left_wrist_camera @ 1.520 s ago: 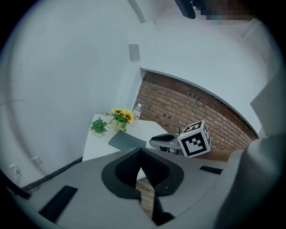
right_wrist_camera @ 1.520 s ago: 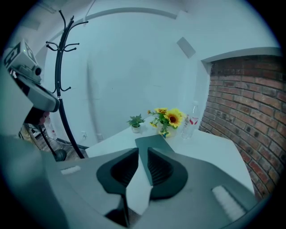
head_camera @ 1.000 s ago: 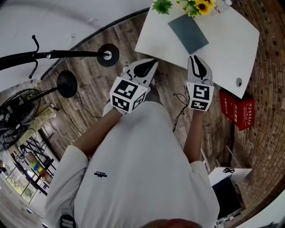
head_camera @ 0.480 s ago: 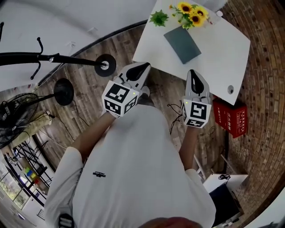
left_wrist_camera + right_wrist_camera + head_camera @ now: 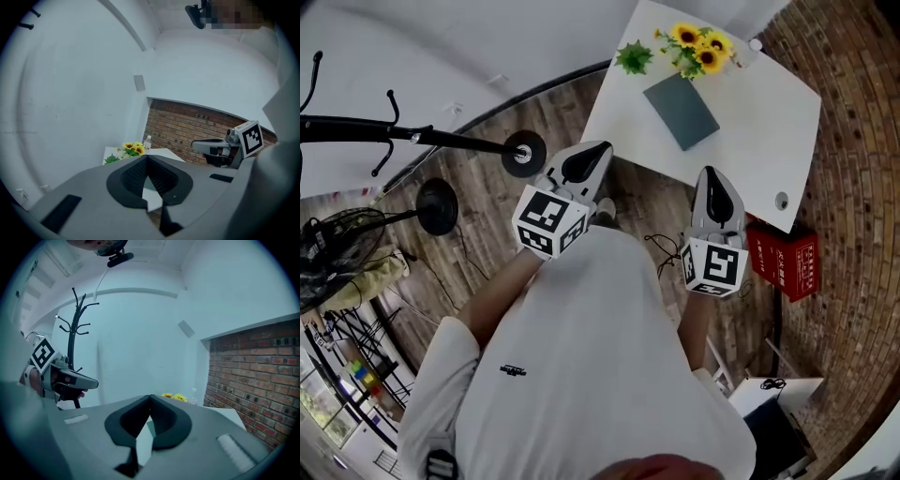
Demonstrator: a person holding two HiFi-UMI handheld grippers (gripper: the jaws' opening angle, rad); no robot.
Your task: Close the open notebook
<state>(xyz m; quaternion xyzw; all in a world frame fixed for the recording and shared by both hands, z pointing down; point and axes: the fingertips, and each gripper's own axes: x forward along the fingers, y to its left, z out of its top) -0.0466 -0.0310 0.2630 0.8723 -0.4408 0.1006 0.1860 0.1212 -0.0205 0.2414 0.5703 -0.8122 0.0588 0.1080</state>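
The dark grey notebook (image 5: 681, 111) lies closed and flat on the white table (image 5: 750, 122), just below the sunflowers (image 5: 694, 47). Both grippers are held up in front of the person's chest, short of the table's near edge and apart from the notebook. My left gripper (image 5: 600, 147) is shut, its tips meeting with nothing between them (image 5: 146, 157). My right gripper (image 5: 712, 172) is shut and empty too (image 5: 150, 397). Each gripper shows in the other's view: the right gripper (image 5: 213, 146) and the left gripper (image 5: 75, 379).
A small bottle (image 5: 755, 44) stands behind the sunflowers (image 5: 132, 148). A red box (image 5: 787, 258) sits on the wooden floor by the brick wall. A black coat stand (image 5: 525, 153) and a fan (image 5: 328, 253) are at the left.
Both grippers have risen toward the head camera and drawn back from the table edge. The notebook has stayed closed in the same place on the table.
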